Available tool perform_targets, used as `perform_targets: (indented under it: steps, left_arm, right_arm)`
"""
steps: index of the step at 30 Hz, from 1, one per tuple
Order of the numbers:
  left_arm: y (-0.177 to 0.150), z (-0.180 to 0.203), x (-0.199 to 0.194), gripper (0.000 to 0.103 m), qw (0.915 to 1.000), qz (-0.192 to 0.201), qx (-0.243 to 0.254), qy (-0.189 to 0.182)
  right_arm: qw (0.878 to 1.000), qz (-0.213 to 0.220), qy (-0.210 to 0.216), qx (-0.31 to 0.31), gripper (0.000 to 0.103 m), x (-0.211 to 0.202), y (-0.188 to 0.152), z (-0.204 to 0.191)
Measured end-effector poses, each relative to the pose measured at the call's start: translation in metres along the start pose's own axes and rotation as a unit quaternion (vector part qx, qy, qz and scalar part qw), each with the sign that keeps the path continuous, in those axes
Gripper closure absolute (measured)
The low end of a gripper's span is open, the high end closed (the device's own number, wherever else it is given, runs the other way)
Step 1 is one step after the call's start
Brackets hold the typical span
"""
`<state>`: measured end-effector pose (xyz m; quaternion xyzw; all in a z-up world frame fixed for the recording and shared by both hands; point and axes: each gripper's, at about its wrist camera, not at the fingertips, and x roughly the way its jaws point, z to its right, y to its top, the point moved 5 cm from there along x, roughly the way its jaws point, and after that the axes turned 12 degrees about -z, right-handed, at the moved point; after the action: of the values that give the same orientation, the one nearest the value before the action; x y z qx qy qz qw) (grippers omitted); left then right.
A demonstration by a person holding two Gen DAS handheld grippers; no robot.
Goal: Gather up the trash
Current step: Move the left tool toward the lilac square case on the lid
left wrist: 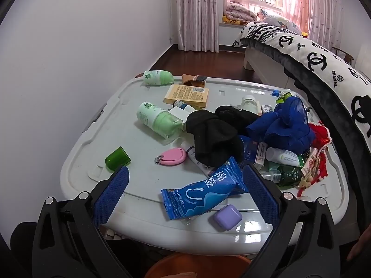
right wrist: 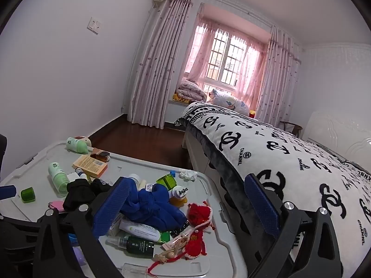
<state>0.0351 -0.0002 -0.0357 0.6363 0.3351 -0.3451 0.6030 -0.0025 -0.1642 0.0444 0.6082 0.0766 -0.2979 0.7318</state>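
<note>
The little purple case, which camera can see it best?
The left wrist view shows it best: the purple case lies whole and unhidden near the table's front edge, beside the blue packet. In the right wrist view only a purple sliver peeks out behind the right gripper's frame.

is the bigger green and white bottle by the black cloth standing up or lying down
Lying down. The green and white bottle rests on its side on the grey lid, its green cap end pointing toward the black cloth.

Your blue wrapper (left wrist: 204, 193): flattened, crinkled, white characters, lying diagonally at lid's near edge, just beside purple case. Your crumpled white tissue (right wrist: 188, 175): far edge, near bed.
</note>
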Motion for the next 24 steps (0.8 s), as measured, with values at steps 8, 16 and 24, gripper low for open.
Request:
perform_targets:
  steps: [8, 16, 24]
  left_arm:
    - [-0.001, 0.001, -0.001, 0.007, 1.0000, 0.000, -0.001, -0.001]
    - [0.000, 0.003, -0.004, 0.007, 0.9992, -0.009, -0.005, -0.039]
    - [0.004, 0.004, -0.012, 0.007, 0.9994, 0.000, 0.002, -0.034]
  right_arm:
    - [1.000, 0.000, 0.000, 0.000, 0.005, -0.001, 0.001, 0.000]
    - [1.000, 0.002, 0.001, 0.002, 0.005, -0.004, 0.002, 0.003]
    - [1.000, 0.005, 0.002, 0.002, 0.005, -0.004, 0.003, -0.001]
